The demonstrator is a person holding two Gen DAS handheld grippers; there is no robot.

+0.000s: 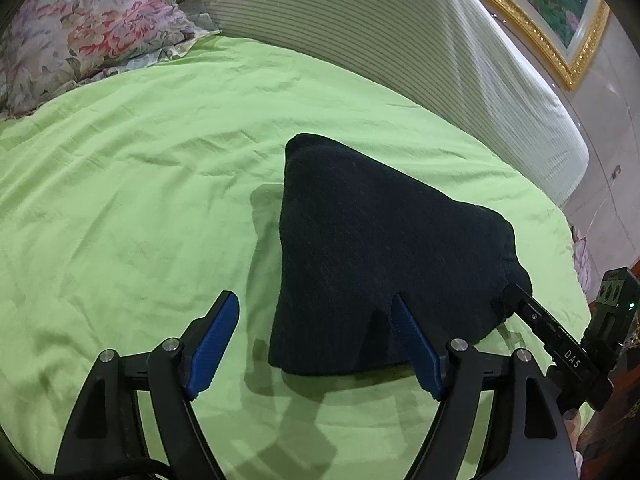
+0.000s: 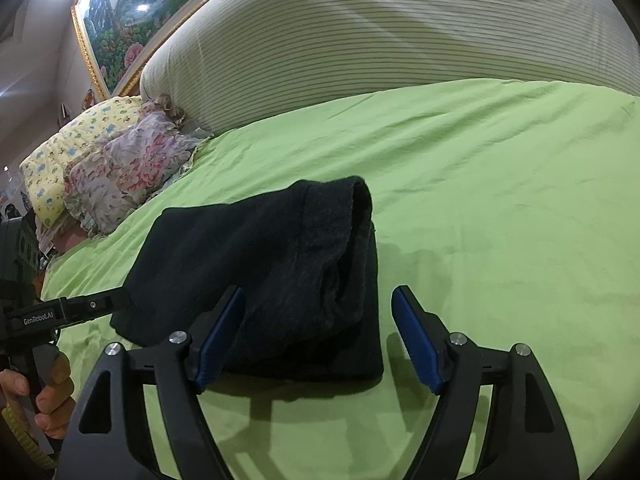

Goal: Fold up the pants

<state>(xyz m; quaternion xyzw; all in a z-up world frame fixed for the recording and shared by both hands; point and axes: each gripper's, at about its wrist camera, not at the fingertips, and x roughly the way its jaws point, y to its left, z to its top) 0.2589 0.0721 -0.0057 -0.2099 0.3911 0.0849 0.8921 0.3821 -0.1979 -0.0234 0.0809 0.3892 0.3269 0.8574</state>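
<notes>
Well, folded pants (image 1: 372,264) mid green sheet (image 1: 140,200), seemingly open room around.

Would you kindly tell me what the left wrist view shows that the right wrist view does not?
Only the left wrist view shows the folded dark knit pants' smooth, closed side. Only the right wrist view shows their layered open end, a yellow patterned pillow, and a hand gripping a handle. Both show the pants lying on the green bedsheet, a floral pillow, the striped headboard cushion, a gold-framed painting, and wide-open hand-held grippers.
</notes>
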